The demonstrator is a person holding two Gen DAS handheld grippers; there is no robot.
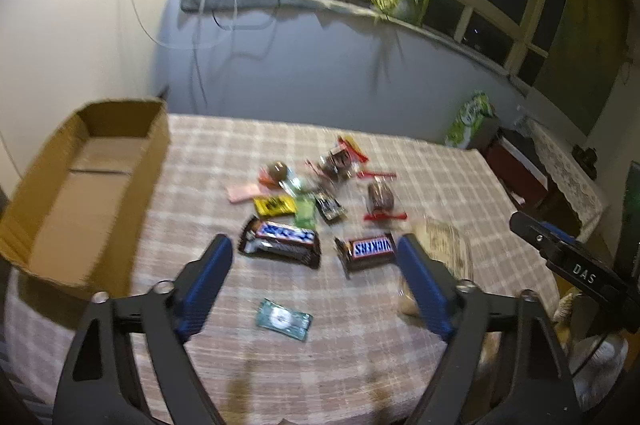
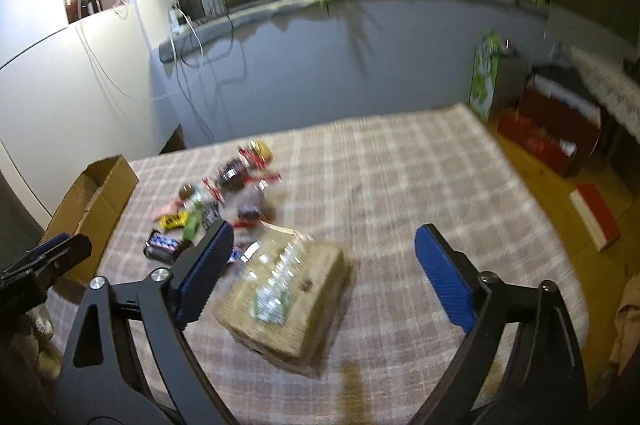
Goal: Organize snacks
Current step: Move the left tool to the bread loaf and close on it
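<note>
While the left wrist view gives us the open cardboard box (image 1: 80,193) at the table's left edge, only the right shows the tan packet (image 2: 284,301). Snickers bars (image 1: 280,241) lie mid-table. Both our left gripper (image 1: 316,257) and right gripper (image 2: 324,257) stand apart, empty.

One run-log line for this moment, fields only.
left tool: open, empty | right tool: open, empty | snacks: loose on table | cardboard box: empty | tan packet: under right tool
</note>
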